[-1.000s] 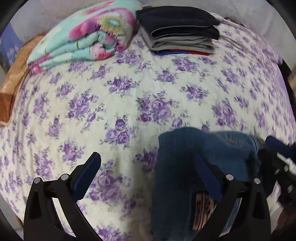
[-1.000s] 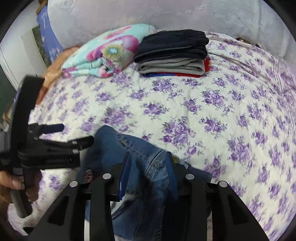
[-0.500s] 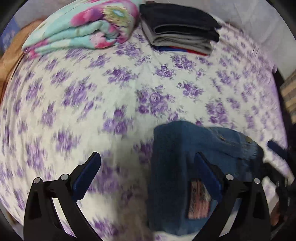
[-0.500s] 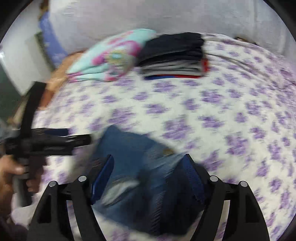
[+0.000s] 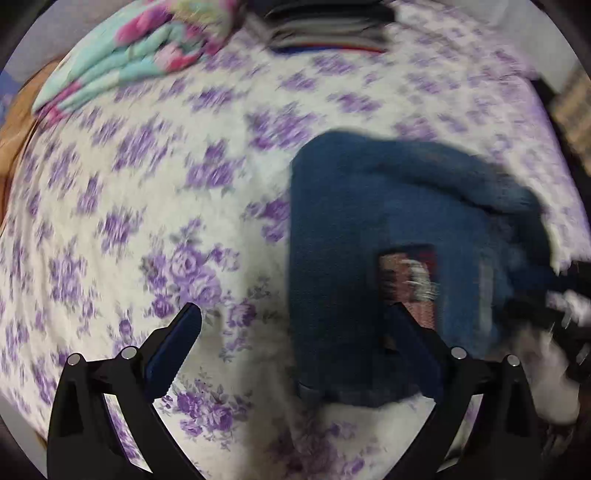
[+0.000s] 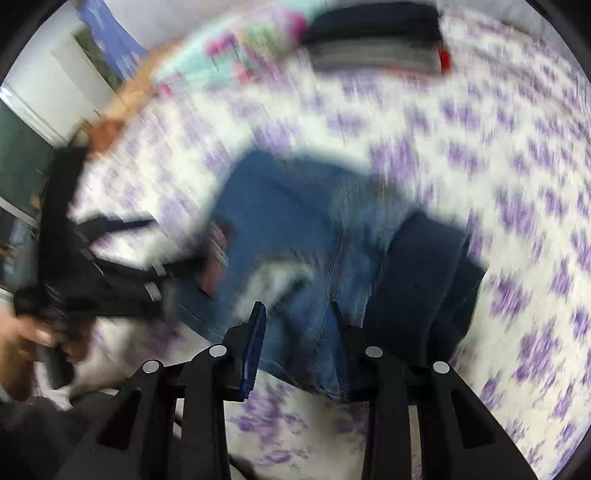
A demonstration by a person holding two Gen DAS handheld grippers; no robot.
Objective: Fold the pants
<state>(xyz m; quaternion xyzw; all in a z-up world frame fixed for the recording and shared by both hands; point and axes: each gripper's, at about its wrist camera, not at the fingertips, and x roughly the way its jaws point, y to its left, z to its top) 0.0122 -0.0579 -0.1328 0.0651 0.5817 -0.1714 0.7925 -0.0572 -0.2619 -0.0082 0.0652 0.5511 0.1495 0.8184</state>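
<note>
Left wrist view, folded jeans (image 5: 340,258), long axis running away from camera

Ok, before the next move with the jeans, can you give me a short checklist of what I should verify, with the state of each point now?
1. Left gripper free of cloth: cannot tell. Its jaws stand wide open; one finger overlaps the jeans, contact unclear.
2. Right gripper has the jeans: cannot tell. The jaws are narrow with denim between them, but blur hides whether they clamp.
3. Jeans folded into a compact bundle: ok, though the edges look uneven.
4. Stack of folded clothes undisturbed at the far end of the bed: ok.
5. Bedsheet around the jeans free for setting down: ok.
6. Pictures sharp enough to judge the fold: not ok, both are blurred.
</note>
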